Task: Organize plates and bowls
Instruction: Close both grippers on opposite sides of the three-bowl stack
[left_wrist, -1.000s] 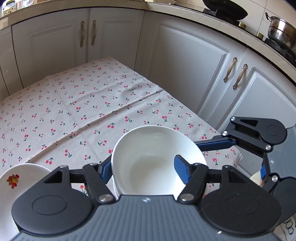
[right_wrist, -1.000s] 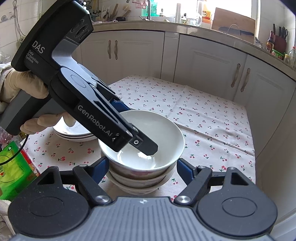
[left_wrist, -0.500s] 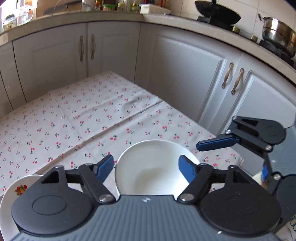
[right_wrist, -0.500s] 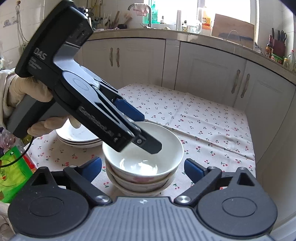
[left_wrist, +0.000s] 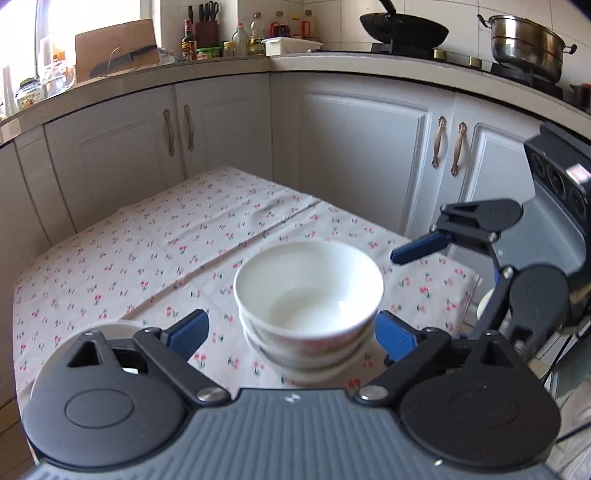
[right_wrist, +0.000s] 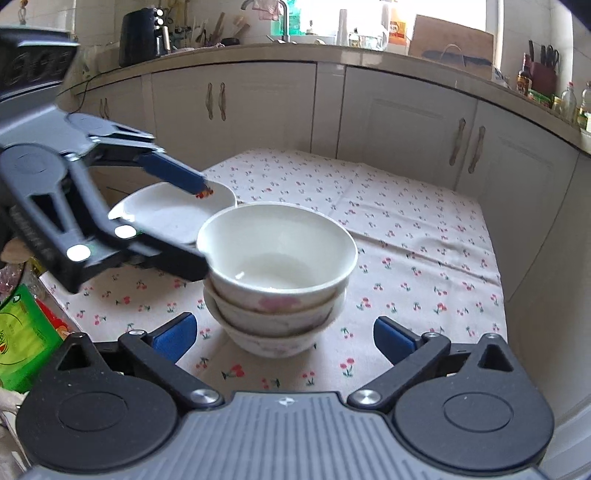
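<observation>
1. We see a bench (right_wrist: 424, 236) with a cherry cloth, and white cupboards (left_wrist: 365, 155) stand behind it.
2. A stack of three bowls (right_wrist: 277, 280) sits on the cloth near the front edge, one bowl inside the next.
3. Only the right view shows the plates (right_wrist: 173, 210) well. They lie just behind the bowls on the left side. In the left view we see only a bit of a plate rim, low on the left.
4. Only the left view shows a black pan (left_wrist: 402, 31) and a steel pot (left_wrist: 528, 44) on the stove.
5. Our left gripper (left_wrist: 291, 332) has its jaws spread wide, one on each side of the bowls, not touching them.
6. Our right gripper (right_wrist: 284, 339) also has its jaws spread wide and holds nothing. The bowls sit just past its blue tips.
7. Only the right view shows a green packet (right_wrist: 22, 339) at the left edge.
</observation>
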